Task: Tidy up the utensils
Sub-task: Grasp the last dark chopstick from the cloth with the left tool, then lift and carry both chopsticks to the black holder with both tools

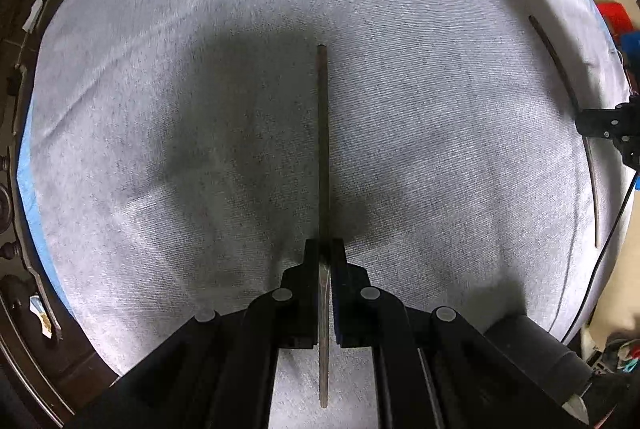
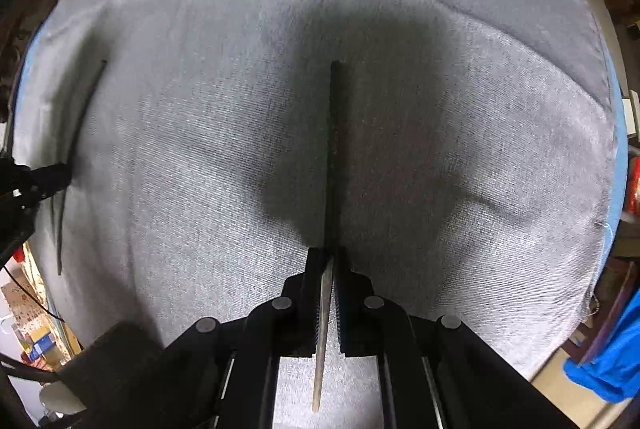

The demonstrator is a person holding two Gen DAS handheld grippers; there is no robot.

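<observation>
Writing: none legible.
Left gripper (image 1: 325, 261): clenched on a utensil (image 1: 322, 149), frame centre, over grey cloth (image 1: 160, 69).
Right gripper (image 2: 330, 265): clenched on second utensil (image 2: 334, 157), frame centre.
Right view only: blue fabric (image 2: 612, 361), lower right.

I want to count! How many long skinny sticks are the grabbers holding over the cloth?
2. One stick is pinched in the left gripper. The other stick is pinched in the right gripper. Both hang above the grey cloth. More may be out of view.

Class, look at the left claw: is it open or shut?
Shut. The left claw has both jaws pressed against a thin utensil over the grey cloth.
</observation>
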